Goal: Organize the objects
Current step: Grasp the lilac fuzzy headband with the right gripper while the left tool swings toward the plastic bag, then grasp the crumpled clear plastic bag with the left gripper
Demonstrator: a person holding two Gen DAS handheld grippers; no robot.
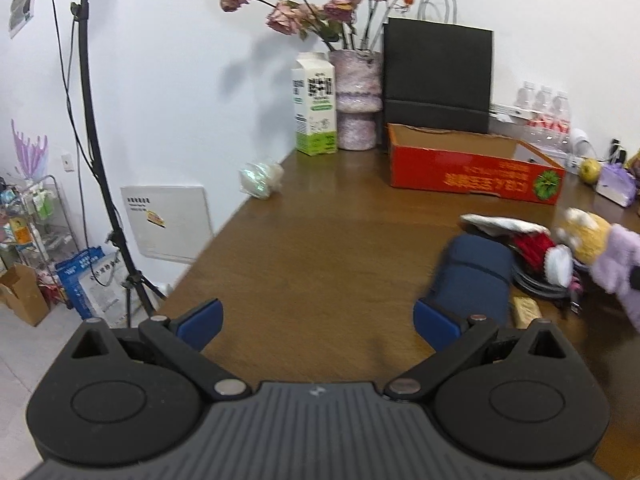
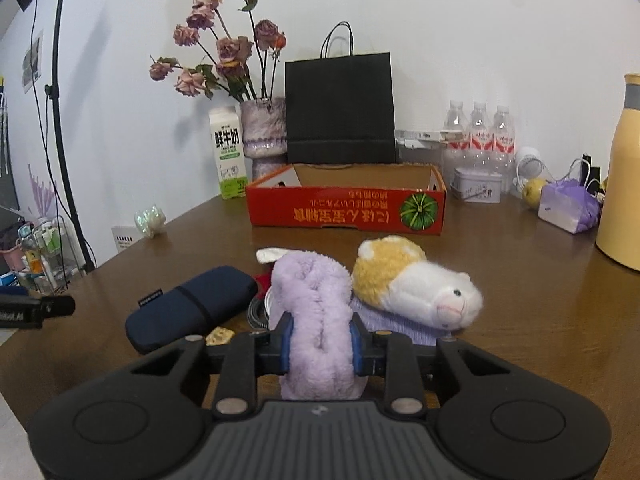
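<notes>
Two grippers, one loaded. The right gripper is clenched on the lilac body of a plush toy, whose yellow-and-white head lies to the right on the wooden table; the pile is soft and compresses between the pads. The left gripper is spread wide and holds nothing. Step in hand, judged: pick-up. The next move probably calls for a lift and carry to the red cardboard box beyond, near the navy pouch.
</notes>
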